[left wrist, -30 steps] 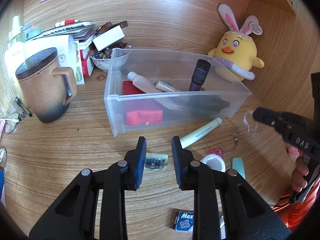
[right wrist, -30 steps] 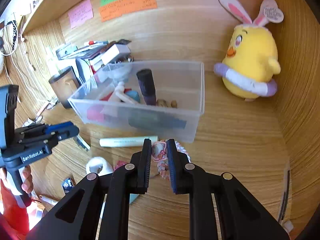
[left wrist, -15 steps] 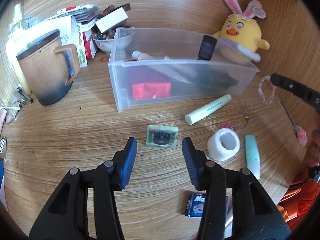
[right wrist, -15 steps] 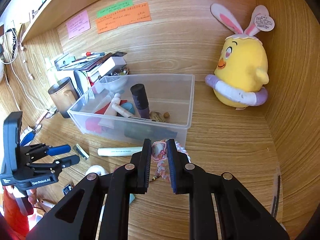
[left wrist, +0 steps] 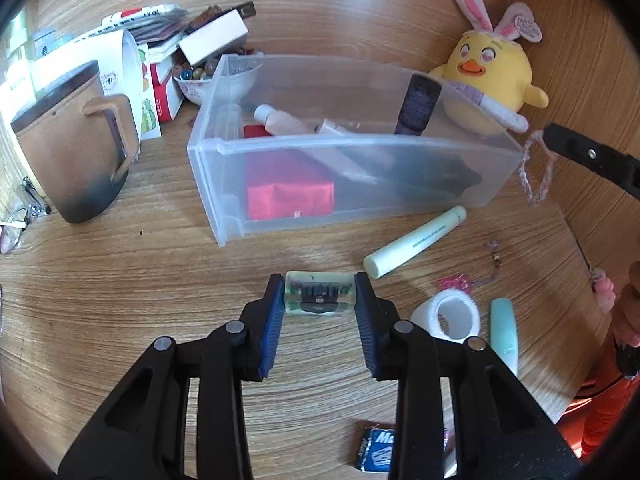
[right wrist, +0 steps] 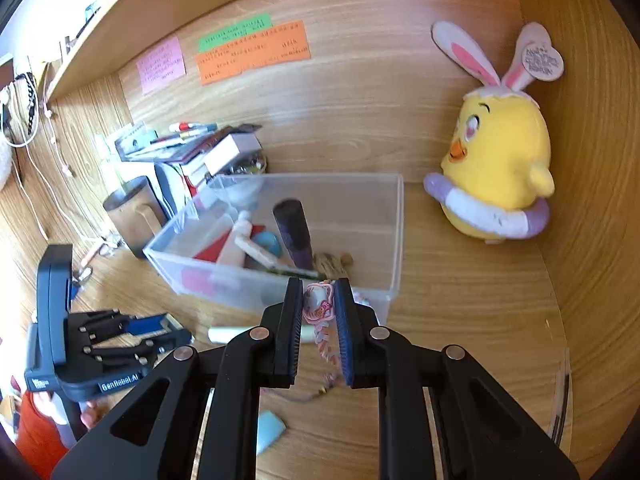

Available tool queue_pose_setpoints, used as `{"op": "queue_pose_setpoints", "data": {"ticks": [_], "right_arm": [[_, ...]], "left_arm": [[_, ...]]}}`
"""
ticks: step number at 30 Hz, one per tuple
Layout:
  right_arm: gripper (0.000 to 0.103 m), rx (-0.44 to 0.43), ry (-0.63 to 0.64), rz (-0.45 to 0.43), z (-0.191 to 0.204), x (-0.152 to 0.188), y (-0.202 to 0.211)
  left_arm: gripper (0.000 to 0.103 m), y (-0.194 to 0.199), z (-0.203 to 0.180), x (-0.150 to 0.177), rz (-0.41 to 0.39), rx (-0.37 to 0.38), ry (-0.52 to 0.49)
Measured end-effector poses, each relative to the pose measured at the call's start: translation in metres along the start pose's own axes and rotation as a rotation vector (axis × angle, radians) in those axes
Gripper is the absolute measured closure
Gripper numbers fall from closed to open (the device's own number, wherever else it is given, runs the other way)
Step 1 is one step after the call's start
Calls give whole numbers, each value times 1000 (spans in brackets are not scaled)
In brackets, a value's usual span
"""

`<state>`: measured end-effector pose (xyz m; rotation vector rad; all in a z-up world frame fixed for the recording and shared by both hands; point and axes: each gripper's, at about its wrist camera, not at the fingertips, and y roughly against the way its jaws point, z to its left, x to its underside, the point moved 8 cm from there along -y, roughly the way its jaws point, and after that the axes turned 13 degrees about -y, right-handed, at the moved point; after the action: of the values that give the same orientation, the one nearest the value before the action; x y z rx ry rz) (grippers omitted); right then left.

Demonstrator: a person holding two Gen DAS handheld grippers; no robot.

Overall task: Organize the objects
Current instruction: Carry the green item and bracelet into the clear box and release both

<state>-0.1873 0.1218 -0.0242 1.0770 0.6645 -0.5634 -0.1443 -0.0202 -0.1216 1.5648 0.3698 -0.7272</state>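
- One wooden desk (left wrist: 120, 280) carries everything shown.
- One clear plastic bin (left wrist: 400, 168) stands mid-desk; inside lie one red box (left wrist: 290, 196), one dark upright tube (left wrist: 418, 106), one pale bottle (left wrist: 282, 120) and a black item, blurred through the wall.
- One plush chick (right wrist: 500, 176) sits beside the bin's far right corner; one brown lidded mug (left wrist: 68, 140) stands to its left.
- Two grippers: the left gripper (left wrist: 319, 300) has its fingers set against both ends of one small green packet (left wrist: 319, 298) on the desk in front of the bin; the right gripper (right wrist: 318, 308) is clamped on one pink braided cord (right wrist: 320, 312), raised near the bin's front right corner.
- Loose items, one each: mint tube (left wrist: 416, 240), white tape roll (left wrist: 452, 316).
- Only the right wrist view shows the three wall notes (right wrist: 256, 50); only the left shows one blue packet (left wrist: 376, 452).
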Motion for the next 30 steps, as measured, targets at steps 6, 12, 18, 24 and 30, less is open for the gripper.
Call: {"op": "queue_pose_setpoints", "data": {"ticks": [6, 12, 18, 24, 30], "right_arm": [[88, -12, 32, -45, 14, -21, -1], [88, -16, 59, -58, 26, -40, -10], [88, -1, 78, -68, 30, -50, -21], [88, 42, 78, -28, 17, -51, -44], [88, 55, 36, 18, -1, -47, -66]], "left_arm": [[69, 29, 3, -22, -88, -15, 17], [69, 48, 10, -46, -148, -32, 25], [69, 53, 19, -66, -179, -47, 34], [69, 38, 28, -79, -162, -36, 64], [69, 22, 31, -90, -147, -25, 69]]}}
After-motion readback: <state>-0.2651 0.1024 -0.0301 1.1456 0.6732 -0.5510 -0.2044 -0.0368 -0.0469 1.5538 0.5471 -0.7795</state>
